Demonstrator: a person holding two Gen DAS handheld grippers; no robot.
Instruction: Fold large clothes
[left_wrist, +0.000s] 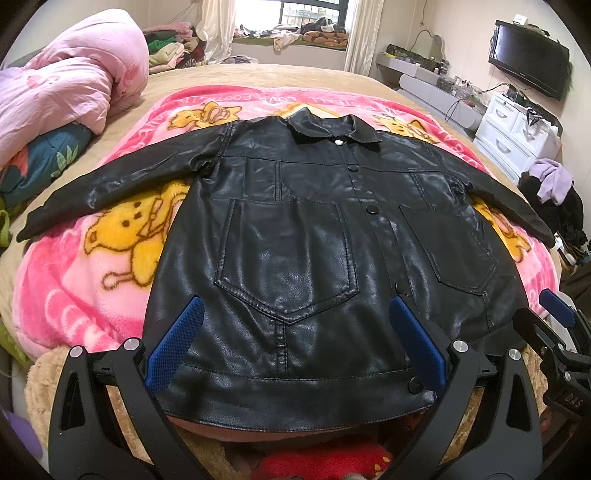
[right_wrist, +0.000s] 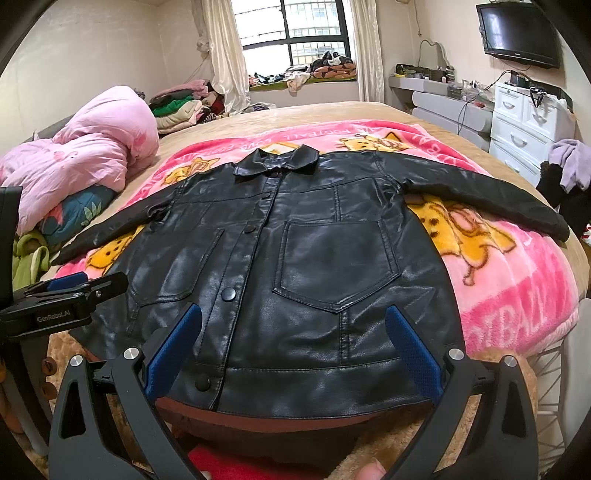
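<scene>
Bright daylight enters from the far window (right_wrist: 295, 33), which is blown out; soft glare sheens the black jacket (left_wrist: 306, 251); sharp focus, strong fisheye bending and dark corners

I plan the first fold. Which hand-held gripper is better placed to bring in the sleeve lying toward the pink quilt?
Left. The left hand-held gripper is open near that sleeve; the right hand-held gripper is farther away.

A pink cartoon blanket (left_wrist: 110, 295) covers the bed (left_wrist: 258, 74), beside a pink quilt (left_wrist: 66, 85); a television (left_wrist: 528, 66) hangs above white drawers (left_wrist: 513, 129).
</scene>
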